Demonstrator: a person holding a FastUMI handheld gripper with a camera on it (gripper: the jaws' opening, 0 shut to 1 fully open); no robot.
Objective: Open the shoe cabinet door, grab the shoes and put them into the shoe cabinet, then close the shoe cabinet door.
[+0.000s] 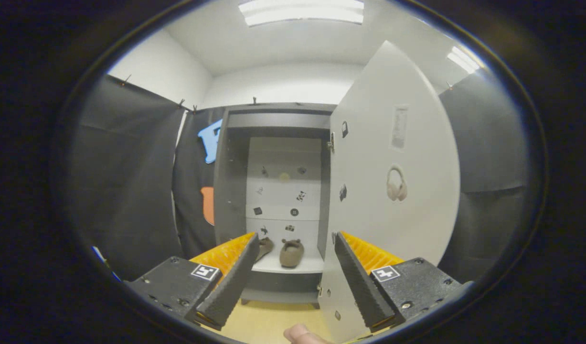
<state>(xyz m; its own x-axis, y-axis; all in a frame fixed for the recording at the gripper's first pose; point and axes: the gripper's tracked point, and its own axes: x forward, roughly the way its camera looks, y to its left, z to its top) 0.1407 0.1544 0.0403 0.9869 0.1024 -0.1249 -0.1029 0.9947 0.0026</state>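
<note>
The grey shoe cabinet point(235, 181) stands ahead with its white door point(393, 191) swung wide open to the right. Two brown slippers sit on its bottom shelf point(300, 265): one point(292, 253) in the middle, the other point(265, 247) partly hidden behind the left finger. My gripper point(295, 241) is open and holds nothing. It is well back from the cabinet. The door's lower edge shows between the fingers, close to the right finger point(357, 279).
Black cloth walls hang on both sides of the cabinet. Small stickers dot the cabinet's white back panel point(283, 191) and the inside of the door. The floor point(269, 320) is pale wood. A fingertip point(300, 334) of the person shows below the fingers.
</note>
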